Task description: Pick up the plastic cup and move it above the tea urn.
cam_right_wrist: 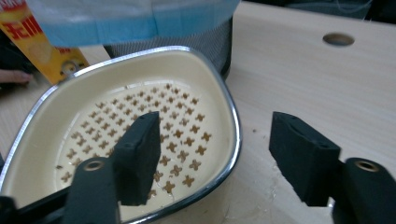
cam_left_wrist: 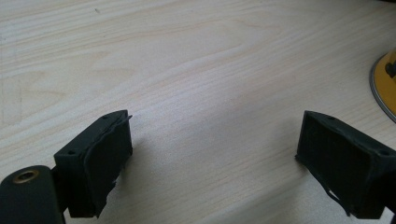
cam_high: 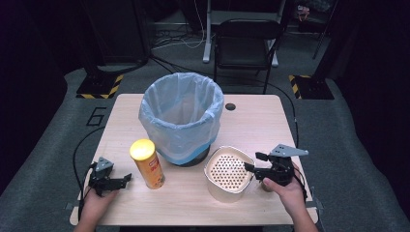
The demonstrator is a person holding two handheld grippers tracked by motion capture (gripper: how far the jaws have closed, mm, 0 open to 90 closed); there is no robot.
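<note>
While on table (cam_high: 251, 121), one strainer bowl (cam_high: 228, 174), one chip can (cam_high: 147, 163), one lined bin (cam_high: 182, 116)

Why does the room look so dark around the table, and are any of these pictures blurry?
High view: light falls on the table and bin while the room beyond stays nearly black; the picture is soft. Left gripper view: the wood is evenly lit, with soft shadows beside the jaws, which look slightly out of focus. Right gripper view: the strainer bowl shows a bright glint along its metal rim; the near jaws are soft.
</note>
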